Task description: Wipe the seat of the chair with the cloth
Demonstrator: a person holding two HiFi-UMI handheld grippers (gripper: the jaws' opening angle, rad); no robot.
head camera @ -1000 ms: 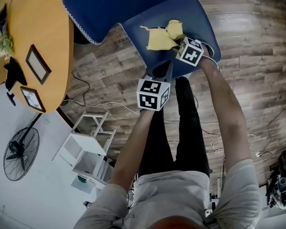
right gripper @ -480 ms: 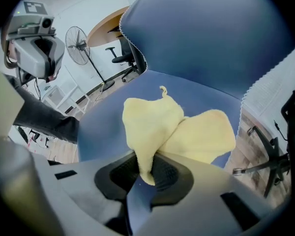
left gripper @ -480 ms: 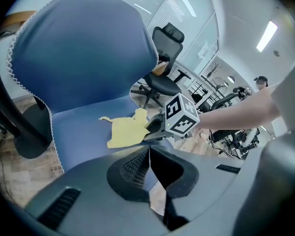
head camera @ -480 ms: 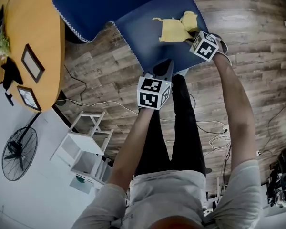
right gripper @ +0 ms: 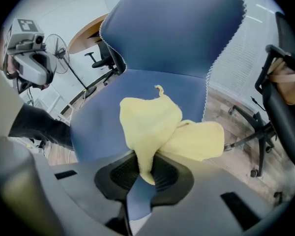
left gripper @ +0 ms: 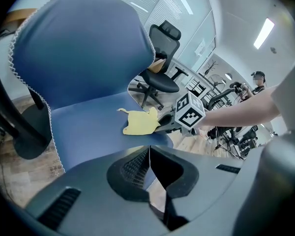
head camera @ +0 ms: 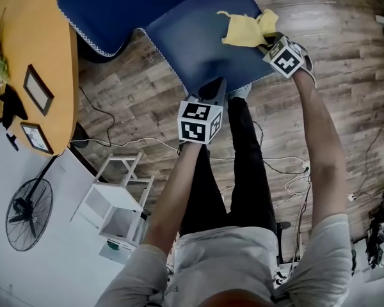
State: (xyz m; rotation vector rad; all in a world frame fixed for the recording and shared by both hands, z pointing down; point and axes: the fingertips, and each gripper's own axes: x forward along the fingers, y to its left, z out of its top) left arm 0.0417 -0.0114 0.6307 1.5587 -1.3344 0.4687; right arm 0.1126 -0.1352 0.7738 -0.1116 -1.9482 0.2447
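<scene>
Cloth (head camera: 246, 29), yellow and bunched, lay on the blue seat (head camera: 192, 50) near its right edge, one end pinched in the closed jaws of the right gripper (right gripper: 145, 173). The left gripper (left gripper: 150, 166) hovered over the seat's front edge, jaws together on nothing. Wiping looked under way, with most of the seat apparently left to cover. The cloth's long axis ran from the jaws toward the backrest, a thin corner pointing that way.

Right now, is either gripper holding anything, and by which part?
The right gripper pinches the cloth by a bunched fold at its near end. The left gripper is shut with nothing in it.
</scene>
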